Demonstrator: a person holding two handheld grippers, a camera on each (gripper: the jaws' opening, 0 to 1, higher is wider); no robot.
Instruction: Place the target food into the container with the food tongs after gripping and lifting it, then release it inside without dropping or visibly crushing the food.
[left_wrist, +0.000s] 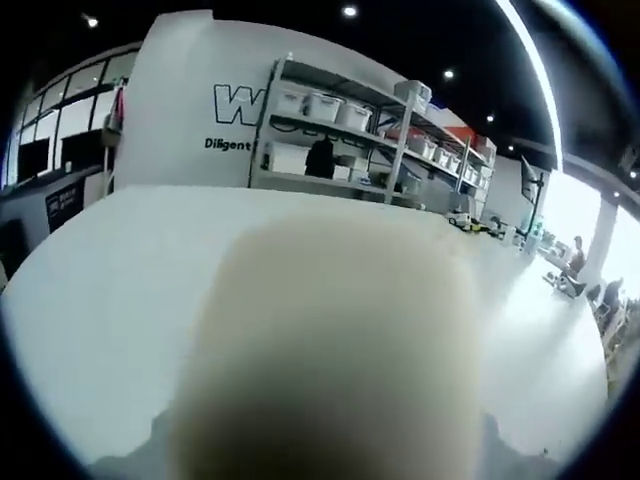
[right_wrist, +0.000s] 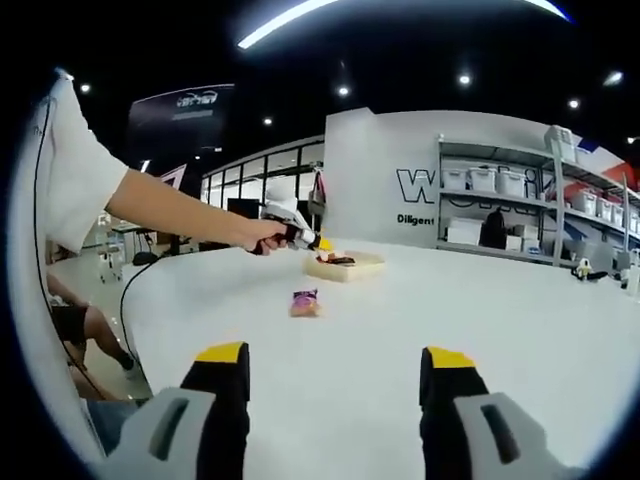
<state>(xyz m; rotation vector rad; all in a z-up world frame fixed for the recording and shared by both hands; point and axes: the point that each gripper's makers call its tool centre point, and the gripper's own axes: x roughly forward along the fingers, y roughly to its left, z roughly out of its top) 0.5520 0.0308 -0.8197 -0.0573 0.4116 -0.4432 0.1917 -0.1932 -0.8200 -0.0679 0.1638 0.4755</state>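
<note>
Food (right_wrist: 304, 302), a small pink and orange piece, lies on the big white tabletop (right_wrist: 520, 310) at middle left of the right gripper view. Just behind it sits the pale shallow container (right_wrist: 345, 265), with something dark inside. A person's hand (right_wrist: 262, 236) reaches to the container holding a tool. The right hand-held gripper (right_wrist: 337, 372) at the bottom is wide open and empty. I cannot tell about the left one; a blurry pale thing (left_wrist: 330, 350) blocks its view. I think a soft squeeze and slow lift work best.
</note>
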